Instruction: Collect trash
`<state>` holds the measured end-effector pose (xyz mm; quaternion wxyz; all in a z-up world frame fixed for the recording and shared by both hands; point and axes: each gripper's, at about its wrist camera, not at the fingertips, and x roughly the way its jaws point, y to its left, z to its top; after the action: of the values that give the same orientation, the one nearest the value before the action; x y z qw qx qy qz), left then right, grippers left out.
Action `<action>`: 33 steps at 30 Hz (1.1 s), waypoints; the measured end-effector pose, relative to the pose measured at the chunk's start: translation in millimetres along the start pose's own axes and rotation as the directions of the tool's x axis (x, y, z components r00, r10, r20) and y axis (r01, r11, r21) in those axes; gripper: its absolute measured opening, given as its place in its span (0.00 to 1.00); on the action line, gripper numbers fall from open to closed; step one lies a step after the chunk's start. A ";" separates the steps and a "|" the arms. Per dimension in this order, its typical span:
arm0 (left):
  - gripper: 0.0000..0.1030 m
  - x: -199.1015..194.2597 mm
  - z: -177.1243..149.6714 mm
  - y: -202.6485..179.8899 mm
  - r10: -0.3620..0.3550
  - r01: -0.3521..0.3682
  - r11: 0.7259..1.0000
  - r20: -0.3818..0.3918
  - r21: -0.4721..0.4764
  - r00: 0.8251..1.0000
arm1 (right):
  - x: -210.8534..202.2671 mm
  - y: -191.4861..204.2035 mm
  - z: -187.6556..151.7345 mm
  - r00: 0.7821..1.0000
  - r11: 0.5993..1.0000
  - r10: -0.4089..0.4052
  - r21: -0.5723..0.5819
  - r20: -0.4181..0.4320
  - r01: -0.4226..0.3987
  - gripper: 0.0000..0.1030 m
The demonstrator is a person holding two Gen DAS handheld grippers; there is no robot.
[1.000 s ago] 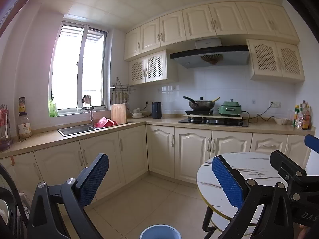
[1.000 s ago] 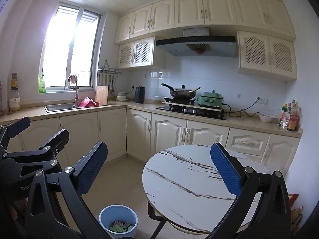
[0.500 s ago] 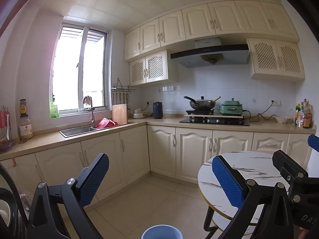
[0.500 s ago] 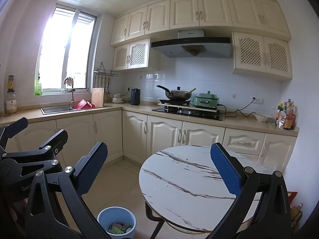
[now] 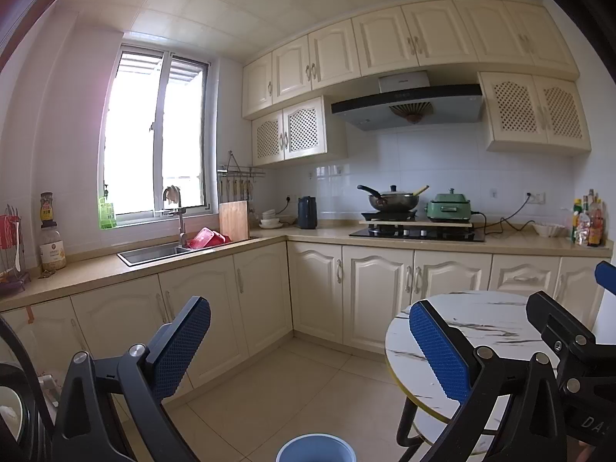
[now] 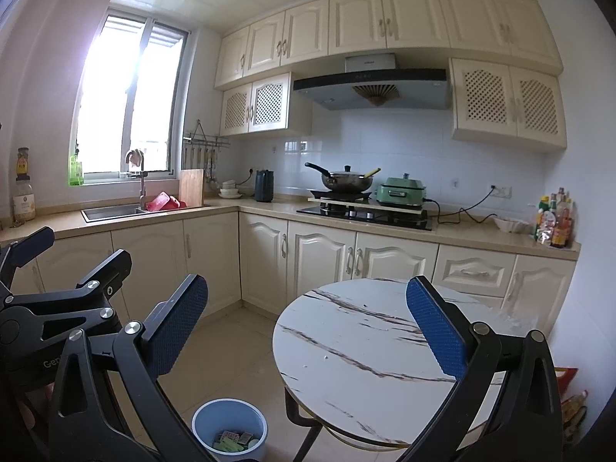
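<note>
The blue trash bin (image 6: 230, 429) stands on the tiled floor just beside the round marble tabletop (image 6: 369, 350), near its dark legs; inside lie small wrappers (image 6: 233, 441), green and pale, covering the bottom. From the left wrist view only the bin's rim (image 5: 315, 448) shows at the lower edge. The left gripper (image 5: 310, 340) is spread wide and holds nothing; the right gripper (image 6: 307, 319) is likewise released, its blue pads apart over the tabletop. Farther off, on the kitchen counter, a wok (image 6: 347, 181) sits on the stove beside a green pot (image 6: 401, 191), and a red basket (image 6: 166, 202) rests by the sink (image 6: 111, 211).
</note>
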<state>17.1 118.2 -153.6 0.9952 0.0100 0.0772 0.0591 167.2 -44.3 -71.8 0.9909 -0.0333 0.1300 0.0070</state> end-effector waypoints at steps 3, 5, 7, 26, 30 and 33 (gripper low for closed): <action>0.99 0.7 0.4 0.3 0.000 0.000 1.000 0.000 0.000 1.000 | 0.0 -0.5 0.0 1.000 1.000 0.001 0.000 0.000 -0.001 1.00; 0.99 -0.3 -1.2 0.5 0.001 -0.001 1.000 0.000 0.000 1.000 | 0.9 -0.7 -0.1 1.000 1.000 0.001 0.000 -0.002 -0.001 1.00; 0.99 -0.3 -1.0 0.8 0.001 -0.001 1.000 0.001 -0.001 1.000 | 0.5 -0.9 0.2 1.000 1.000 0.001 -0.001 0.000 -0.001 1.00; 0.99 1.0 -0.3 5.0 0.006 -0.006 1.000 0.003 0.002 1.000 | 2.5 -3.0 1.4 1.000 1.000 0.003 -0.003 -0.002 -0.003 1.00; 0.99 0.8 -0.8 6.2 0.005 -0.005 1.000 0.003 0.000 1.000 | 2.3 -2.8 1.4 1.000 1.000 0.003 -0.003 -0.002 -0.004 1.00; 0.99 0.4 -0.8 6.0 0.009 -0.009 1.000 0.010 0.005 1.000 | 2.3 -3.4 1.6 1.000 1.000 0.003 -0.005 -0.002 -0.003 1.00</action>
<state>16.7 124.2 -154.3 0.9953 0.0129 0.0723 0.0634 169.9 -47.7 -70.6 0.9907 -0.0354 0.1312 0.0089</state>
